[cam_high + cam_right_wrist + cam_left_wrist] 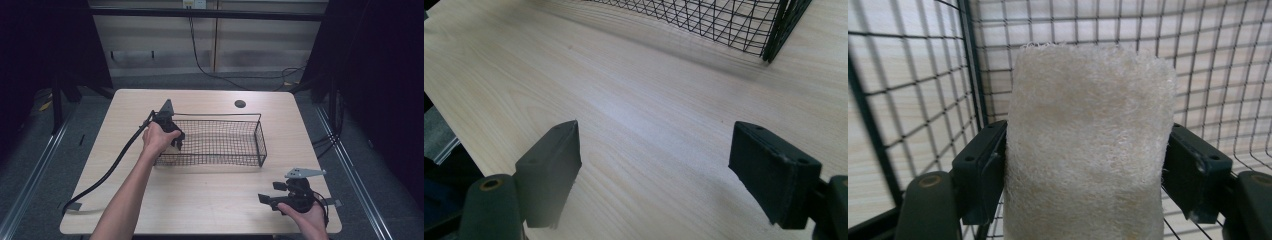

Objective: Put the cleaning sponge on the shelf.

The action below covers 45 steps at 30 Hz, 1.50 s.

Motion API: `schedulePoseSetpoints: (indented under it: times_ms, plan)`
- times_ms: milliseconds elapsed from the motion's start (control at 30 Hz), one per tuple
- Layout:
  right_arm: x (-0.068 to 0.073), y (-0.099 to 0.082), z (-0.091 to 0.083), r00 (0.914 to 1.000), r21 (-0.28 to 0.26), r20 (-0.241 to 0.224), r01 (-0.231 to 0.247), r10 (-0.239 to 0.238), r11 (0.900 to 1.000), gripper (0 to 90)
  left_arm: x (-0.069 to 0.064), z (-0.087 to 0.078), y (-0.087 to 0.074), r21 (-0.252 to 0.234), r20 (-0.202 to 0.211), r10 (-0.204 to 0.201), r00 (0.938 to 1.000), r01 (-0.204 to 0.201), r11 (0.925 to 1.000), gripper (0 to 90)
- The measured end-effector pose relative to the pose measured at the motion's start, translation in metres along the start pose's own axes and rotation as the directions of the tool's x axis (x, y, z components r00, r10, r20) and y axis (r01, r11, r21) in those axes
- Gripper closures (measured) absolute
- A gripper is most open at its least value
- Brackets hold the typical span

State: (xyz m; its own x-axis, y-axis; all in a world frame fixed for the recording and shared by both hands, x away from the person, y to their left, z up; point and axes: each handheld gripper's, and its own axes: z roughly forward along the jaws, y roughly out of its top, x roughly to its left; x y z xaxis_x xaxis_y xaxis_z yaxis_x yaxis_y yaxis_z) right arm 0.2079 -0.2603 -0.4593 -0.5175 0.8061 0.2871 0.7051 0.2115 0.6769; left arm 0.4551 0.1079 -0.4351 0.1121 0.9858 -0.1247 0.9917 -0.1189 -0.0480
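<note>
A black wire basket (220,142) stands in the middle of the light wooden table (200,200). My left gripper (176,142) reaches down into the basket's left end. Its jaws are shut on a cream, fibrous loofah sponge (1088,145) that stands upright between them, with the basket's mesh (923,90) close behind and to the side. My right gripper (267,199) rests low over the table near the front right corner. Its jaws are wide apart with bare wood between them, and its fingers (549,170) point toward the basket's corner (774,30).
A round cable hole (240,104) sits in the table behind the basket. The left gripper's thick black cable (107,172) trails across the table's left side to its front edge. Dark floor and metal rails surround the table.
</note>
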Motion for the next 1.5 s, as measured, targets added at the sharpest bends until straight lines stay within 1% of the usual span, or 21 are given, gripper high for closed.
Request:
schedulePoseSetpoints:
  times_ms: [100,333,433,567,633,667,700,867,967,1000,1033,1100,1167,1200,1233,1267,1300,1367,1400,1467,1500]
  plan:
    - [0.0,0.0,0.0,1.0,0.002,0.001,0.002,-0.002,1.0,20.4,-0.001,0.001,0.0,-0.012,-0.005,-0.007,1.0,0.007,0.9999,26.3]
    - [0.0,0.0,0.0,1.0,0.002,0.002,0.002,-0.002,1.0,20.3,-0.002,0.001,-0.001,0.004,0.017,0.002,0.9999,-0.002,1.0,21.1]
    - [0.0,0.0,0.0,1.0,0.003,0.002,0.003,-0.003,1.0,20.3,-0.001,0.0,-0.001,0.004,0.015,0.003,0.9999,-0.003,1.0,23.2]
    - [0.0,0.0,0.0,1.0,0.003,0.003,0.002,-0.002,1.0,20.3,0.0,-0.002,-0.001,-0.006,0.025,0.007,0.9997,-0.007,1.0,17.9]
    - [0.0,0.0,0.0,1.0,0.003,0.003,0.004,-0.004,1.0,20.3,0.001,-0.005,-0.002,0.001,0.037,0.034,0.9988,-0.034,0.9994,18.1]
    - [0.0,0.0,0.0,1.0,0.004,0.002,0.005,-0.005,1.0,20.3,0.0,-0.006,-0.003,-0.004,0.034,0.028,0.999,-0.028,0.9996,18.1]
    - [0.0,0.0,0.001,1.0,0.004,0.004,0.003,-0.003,1.0,20.3,0.001,-0.008,-0.003,-0.006,0.049,0.026,0.9985,-0.026,0.9997,18.1]
    - [0.0,0.0,0.0,1.0,0.004,0.003,0.006,-0.006,1.0,20.3,0.002,-0.018,-0.006,-0.045,0.087,0.054,0.9947,-0.051,0.9977,18.1]
    - [0.0,0.0,0.0,1.0,0.003,0.004,0.002,-0.002,1.0,20.1,0.004,-0.024,-0.008,-0.075,0.109,0.083,0.9905,-0.075,0.9944,18.1]
    - [0.0,0.0,0.0,1.0,0.004,0.006,0.003,-0.003,1.0,20.1,0.004,-0.026,-0.009,-0.089,0.106,0.096,0.9898,-0.087,0.9923,18.1]
    - [0.0,0.0,0.0,1.0,0.004,0.007,0.003,-0.003,1.0,20.1,0.005,-0.027,-0.009,-0.079,0.098,0.115,0.9886,-0.107,0.9911,17.7]
    - [0.0,0.0,0.0,1.0,0.003,0.005,0.002,-0.002,1.0,20.0,0.006,-0.027,-0.01,-0.066,0.108,0.139,0.9845,-0.132,0.989,17.5]
    - [0.0,0.0,0.0,1.0,0.004,0.006,0.002,-0.002,1.0,20.0,0.006,-0.03,-0.011,-0.084,0.111,0.149,0.9826,-0.14,0.9865,17.7]
    - [0.0,0.0,0.001,1.0,0.004,0.005,0.002,-0.002,1.0,20.0,0.007,-0.033,-0.012,-0.103,0.115,0.164,0.9798,-0.152,0.983,17.7]
    - [0.0,0.0,0.0,1.0,0.004,0.006,0.002,-0.002,1.0,20.0,0.006,-0.035,-0.014,-0.116,0.122,0.185,0.9752,-0.171,0.9784,17.7]
    - [0.0,0.0,0.0,1.0,0.004,0.006,0.003,-0.003,1.0,20.0,0.006,-0.036,-0.015,-0.131,0.125,0.22,0.9675,-0.203,0.9703,17.7]
    - [0.0,0.0,0.0,1.0,0.004,0.005,0.003,-0.003,1.0,20.0,0.006,-0.037,-0.016,-0.142,0.131,0.225,0.9656,-0.206,0.9682,17.7]
    - [0.0,0.0,0.0,1.0,0.004,0.004,0.002,-0.002,1.0,20.0,0.005,-0.041,-0.019,-0.16,0.137,0.265,0.9545,-0.242,0.9568,17.7]
    - [0.0,0.0,0.001,1.0,0.004,0.005,0.003,-0.003,1.0,20.0,0.006,-0.043,-0.021,-0.183,0.128,0.296,0.9464,-0.271,0.9449,17.7]
    - [0.0,0.0,0.001,1.0,0.005,0.004,0.003,-0.003,1.0,20.0,0.007,-0.046,-0.022,-0.181,0.135,0.314,0.9397,-0.288,0.9403,17.7]
    - [0.0,0.0,0.001,1.0,0.005,0.004,0.003,-0.003,1.0,20.0,0.008,-0.048,-0.024,-0.187,0.128,0.331,0.935,-0.304,0.934,17.6]
